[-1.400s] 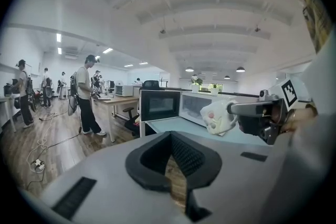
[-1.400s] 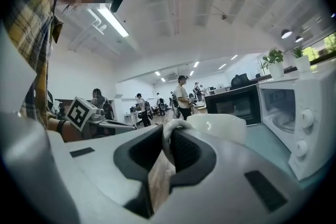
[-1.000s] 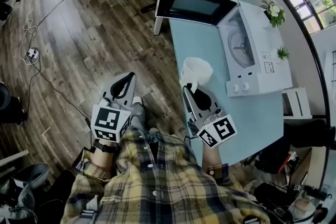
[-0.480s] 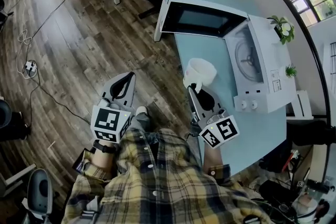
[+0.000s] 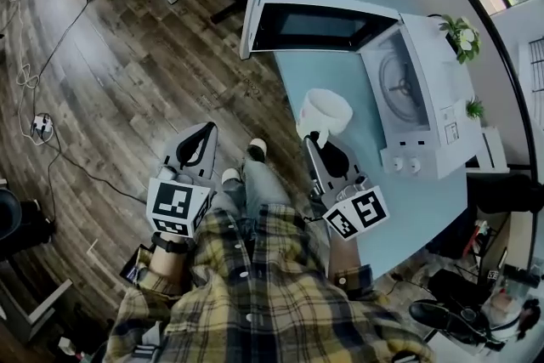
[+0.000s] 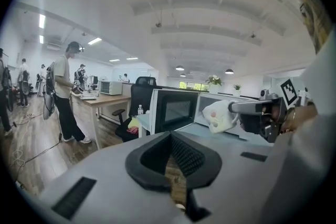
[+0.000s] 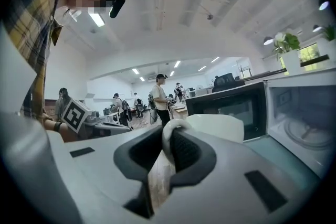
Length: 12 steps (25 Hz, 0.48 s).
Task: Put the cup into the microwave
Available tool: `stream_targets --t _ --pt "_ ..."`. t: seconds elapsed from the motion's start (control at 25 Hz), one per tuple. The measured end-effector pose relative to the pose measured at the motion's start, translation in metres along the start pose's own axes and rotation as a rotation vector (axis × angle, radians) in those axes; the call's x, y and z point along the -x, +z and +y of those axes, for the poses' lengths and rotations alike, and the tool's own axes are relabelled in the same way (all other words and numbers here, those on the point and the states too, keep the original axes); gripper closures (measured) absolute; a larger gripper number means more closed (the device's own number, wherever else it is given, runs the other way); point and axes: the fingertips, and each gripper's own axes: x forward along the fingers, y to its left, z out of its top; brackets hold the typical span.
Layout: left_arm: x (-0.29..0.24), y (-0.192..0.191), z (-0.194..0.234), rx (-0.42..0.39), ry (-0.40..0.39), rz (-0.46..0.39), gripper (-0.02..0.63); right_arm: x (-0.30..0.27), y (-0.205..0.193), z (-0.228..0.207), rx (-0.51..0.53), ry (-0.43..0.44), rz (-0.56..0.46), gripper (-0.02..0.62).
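In the head view the right gripper has its fingers clamped on the handle of the white cup. It holds the cup in the air over the left edge of the pale blue surface. The cup is outside the white microwave, whose door stands swung wide open. A second ago the cup was nearer the control knobs; now it sits level with the open cavity, and the person's shoes have come into sight on the wooden floor. The left gripper hangs over that floor, well apart from the surface, much as before. In the left gripper view its fingers meet at the tips with nothing between them, only a sliver of floor showing through the gap behind. Off to the right the other gripper carries the cup in front of the microwave. In the right gripper view the fingers are pressed nearly together on the thin white loop of the handle. The cup body stands just beyond them, and the turntable shows in the cavity at right.
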Motion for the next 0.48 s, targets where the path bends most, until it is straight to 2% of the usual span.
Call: stream_targets --t 0.28,0.48 --pt "-0.053 0.016 0.003 -0.037 -0.066 0.003 0.614 -0.013 0.000 -0.045 -0.034 -0.081 -0.021 0.548" --pt "-0.101 0.044 0.003 -0.081 -0.139 -0.008 0.614 -0.026 0.008 -0.080 -0.056 -0.149 -0.041 0.548"
